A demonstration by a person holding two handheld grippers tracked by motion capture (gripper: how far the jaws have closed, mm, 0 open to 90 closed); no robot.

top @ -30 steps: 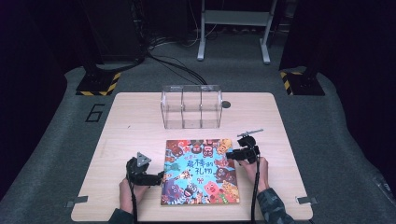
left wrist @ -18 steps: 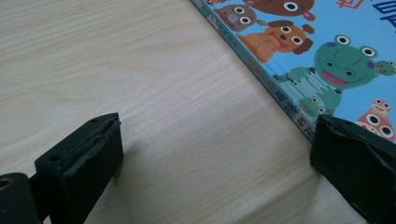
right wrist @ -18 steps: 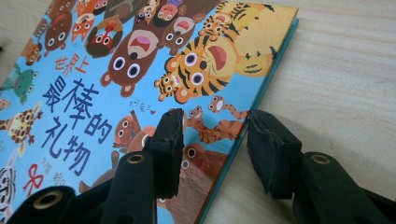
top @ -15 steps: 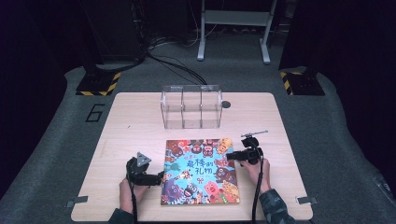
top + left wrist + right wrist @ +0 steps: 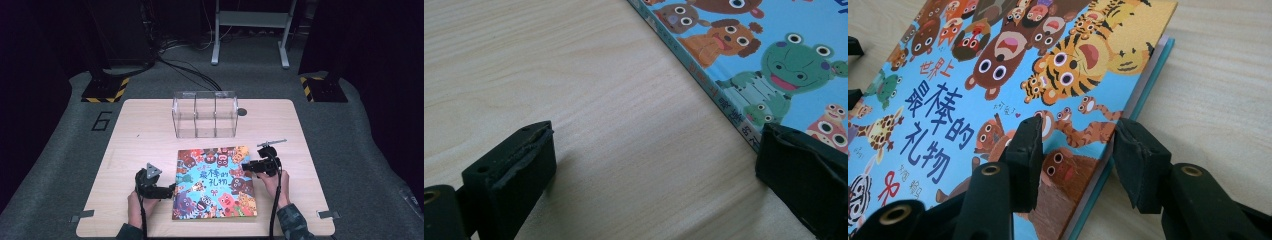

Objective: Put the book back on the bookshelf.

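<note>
The picture book (image 5: 214, 182) lay flat on the table (image 5: 140, 130); my right gripper (image 5: 1075, 150) held its jaws narrow astride the lifted cover's edge; my left gripper (image 5: 649, 165) gaped wide at the spine.

The picture book (image 5: 998, 75) carries Chinese writing on its blue cover: small purple characters 世界上, then large ones 最棒的礼物. Tiny handwritten marks beside a monkey are too small to read. Its spine (image 5: 719, 100) bears small characters, not legible. On the grey floor (image 5: 60, 150) stands a large 6.
</note>
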